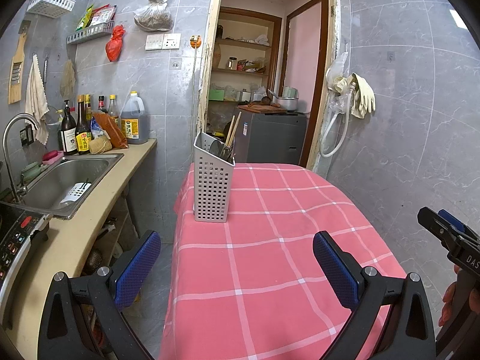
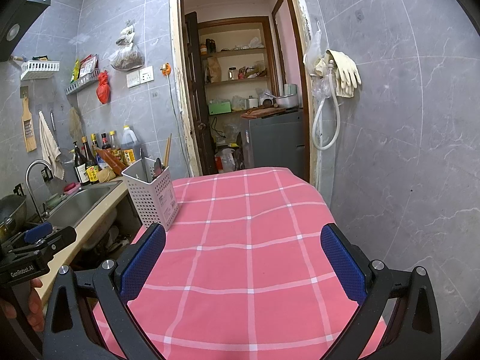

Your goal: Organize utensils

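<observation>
Left gripper [image 1: 237, 267] with blue-padded black fingers spread wide, empty, raised over the near end of the pink checked tablecloth [image 1: 270, 240]. Right gripper [image 2: 243, 264] likewise spread and empty, level beside it over the cloth. Upright on the cloth's far left corner, the grey perforated plastic utensil holder [image 1: 212, 189], with wooden chopsticks [image 1: 233, 132] and metal spoons [image 1: 220, 150] inside. Left of the table, a steel sink [image 1: 66, 180].
</observation>
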The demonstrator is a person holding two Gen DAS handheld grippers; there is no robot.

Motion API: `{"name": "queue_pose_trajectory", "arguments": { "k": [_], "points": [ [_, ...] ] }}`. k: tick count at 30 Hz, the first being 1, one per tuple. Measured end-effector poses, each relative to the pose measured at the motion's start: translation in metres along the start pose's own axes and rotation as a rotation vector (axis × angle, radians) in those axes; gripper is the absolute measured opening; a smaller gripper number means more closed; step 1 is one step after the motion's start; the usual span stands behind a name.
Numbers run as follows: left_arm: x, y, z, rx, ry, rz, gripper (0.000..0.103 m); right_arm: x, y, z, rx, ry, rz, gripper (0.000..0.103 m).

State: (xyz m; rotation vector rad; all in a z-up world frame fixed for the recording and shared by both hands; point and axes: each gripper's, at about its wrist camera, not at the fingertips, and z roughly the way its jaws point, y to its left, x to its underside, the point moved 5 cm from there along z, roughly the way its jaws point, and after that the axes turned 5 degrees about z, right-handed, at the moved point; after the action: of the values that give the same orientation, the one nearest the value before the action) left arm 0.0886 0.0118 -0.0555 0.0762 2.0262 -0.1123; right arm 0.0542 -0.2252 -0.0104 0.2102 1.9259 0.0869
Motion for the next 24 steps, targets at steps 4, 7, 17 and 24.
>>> {"name": "queue_pose_trajectory", "arguments": {
  "k": [4, 7, 17, 24],
  "points": [
    [-0.0003, 0.0008, 0.0001, 0.001, 0.001, 0.002, 0.102, 0.0003, 0.0009, -0.0002, 0.000, 0.001, 0.000, 0.102],
    [-0.0003, 0.0004, -0.0001, 0.001, 0.002, 0.001, 0.102, 0.0004, 0.0011, -0.0005, 0.001, 0.000, 0.000, 0.102],
    [0.0017, 0.0018, 0.0035, -0.012, 0.020, 0.010, 0.102, 0.0027, 0.0036, -0.0008, 0.003, 0.005, 0.000, 0.102],
    [0.0073, 0.0044, 0.0084, -0.006, 0.031, 0.013, 0.102, 0.0076, 0.0063, -0.0028, 0.002, 0.009, 0.002, 0.102]
  ]
}}
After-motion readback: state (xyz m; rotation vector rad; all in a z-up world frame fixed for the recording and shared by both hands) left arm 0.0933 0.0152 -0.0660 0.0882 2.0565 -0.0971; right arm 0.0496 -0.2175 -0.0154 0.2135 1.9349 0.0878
